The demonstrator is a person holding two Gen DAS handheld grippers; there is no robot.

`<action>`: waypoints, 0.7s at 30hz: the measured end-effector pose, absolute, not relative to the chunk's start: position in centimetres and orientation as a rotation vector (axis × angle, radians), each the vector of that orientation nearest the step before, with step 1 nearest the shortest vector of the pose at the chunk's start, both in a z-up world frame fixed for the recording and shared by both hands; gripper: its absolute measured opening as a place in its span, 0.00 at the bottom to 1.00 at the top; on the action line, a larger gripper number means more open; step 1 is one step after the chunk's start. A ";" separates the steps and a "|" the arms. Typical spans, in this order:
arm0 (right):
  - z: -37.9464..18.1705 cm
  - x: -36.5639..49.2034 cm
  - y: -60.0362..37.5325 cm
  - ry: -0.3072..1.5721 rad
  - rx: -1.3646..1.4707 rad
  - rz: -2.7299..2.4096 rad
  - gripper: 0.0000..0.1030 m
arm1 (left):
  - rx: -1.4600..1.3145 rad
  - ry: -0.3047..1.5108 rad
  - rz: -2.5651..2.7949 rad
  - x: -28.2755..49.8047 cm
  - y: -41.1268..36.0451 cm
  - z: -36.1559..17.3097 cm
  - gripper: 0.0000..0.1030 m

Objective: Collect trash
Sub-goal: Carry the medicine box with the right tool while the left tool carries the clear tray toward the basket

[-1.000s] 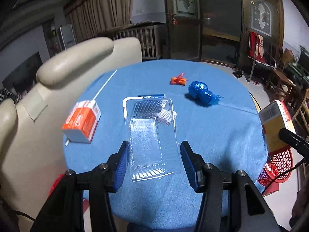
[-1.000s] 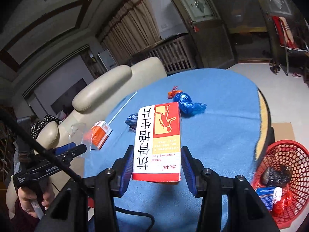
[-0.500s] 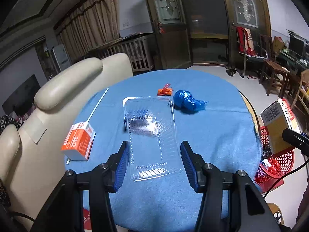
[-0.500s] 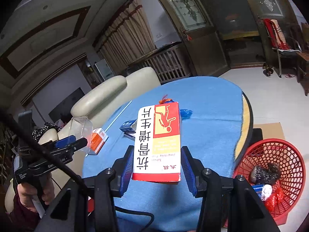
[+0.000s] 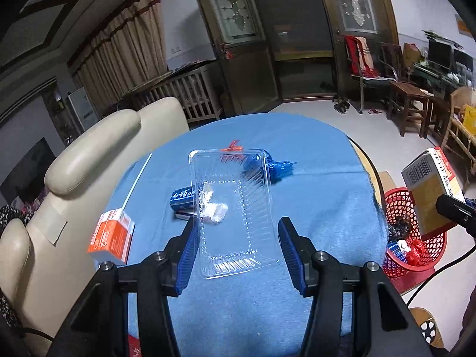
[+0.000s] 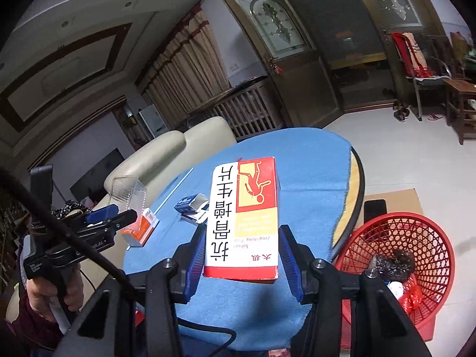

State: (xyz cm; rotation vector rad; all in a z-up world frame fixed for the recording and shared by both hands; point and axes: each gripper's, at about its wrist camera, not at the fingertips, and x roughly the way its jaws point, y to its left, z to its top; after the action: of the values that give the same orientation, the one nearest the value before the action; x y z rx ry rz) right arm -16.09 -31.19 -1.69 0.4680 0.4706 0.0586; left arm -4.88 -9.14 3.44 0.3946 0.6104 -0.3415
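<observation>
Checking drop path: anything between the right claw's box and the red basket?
Nothing; right wrist view shows only the table edge and floor between box and basket.

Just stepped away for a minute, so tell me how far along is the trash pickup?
Partway. Done: some trash lies in the red basket. In hand: left gripper holds the clear plastic tray; right gripper holds the red and white box. Left on the table: orange carton, blue packet, blue bag, orange scrap.

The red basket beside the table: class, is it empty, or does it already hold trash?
Not empty. The red basket on the floor holds a dark crumpled lump and small red and white scraps at its bottom, well below the rim.
</observation>
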 end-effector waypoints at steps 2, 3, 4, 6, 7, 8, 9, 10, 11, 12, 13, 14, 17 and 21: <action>-1.7 -16.3 -31.6 0.468 0.476 0.055 0.49 | 0.401 0.612 -0.352 -4.9 -9.6 3.4 0.54; -1.7 -16.4 -31.7 0.467 0.479 0.053 0.49 | 0.405 0.613 -0.357 -4.9 -9.8 3.4 0.54; -1.7 -16.5 -31.9 0.466 0.481 0.050 0.49 | 0.410 0.613 -0.361 -5.0 -10.1 3.3 0.54; -1.7 -16.8 -32.2 0.464 0.485 0.045 0.49 | 0.420 0.612 -0.369 -5.2 -10.8 3.2 0.54; -1.8 -16.9 -32.4 0.462 0.487 0.042 0.49 | 0.424 0.614 -0.375 -5.2 -11.0 3.2 0.54; -1.8 -17.0 -32.5 0.461 0.490 0.039 0.49 | 0.427 0.615 -0.381 -5.3 -11.3 3.2 0.54; -1.8 -17.1 -32.7 0.461 0.493 0.037 0.49 | 0.431 0.617 -0.386 -5.4 -11.5 3.1 0.54; -1.8 -17.2 -32.8 0.461 0.496 0.035 0.49 | 0.435 0.618 -0.389 -5.4 -11.8 3.1 0.54; -1.9 -17.3 -32.9 0.460 0.500 0.032 0.49 | 0.439 0.620 -0.396 -5.5 -12.1 3.0 0.54; -2.0 -17.5 -33.2 0.460 0.504 0.029 0.49 | 0.440 0.625 -0.405 -5.6 -12.5 2.9 0.54; -2.0 -17.5 -33.3 0.459 0.508 0.026 0.49 | 0.442 0.633 -0.419 -5.6 -12.8 2.9 0.54; -2.0 -17.6 -33.5 0.459 0.512 0.024 0.49 | 0.442 0.638 -0.427 -5.6 -13.1 2.8 0.54; -2.1 -18.0 -34.1 0.454 0.522 0.012 0.49 | 0.447 0.657 -0.465 -5.7 -14.2 2.6 0.54; -2.2 -18.8 -35.1 0.440 0.535 -0.010 0.49 | 0.458 0.657 -0.516 -6.3 -15.7 2.8 0.54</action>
State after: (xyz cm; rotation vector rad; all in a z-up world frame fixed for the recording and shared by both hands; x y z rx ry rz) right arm -18.82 -35.10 -2.18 0.5346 0.4398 -0.0097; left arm -6.32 -15.75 2.76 0.4578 0.6568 -0.5155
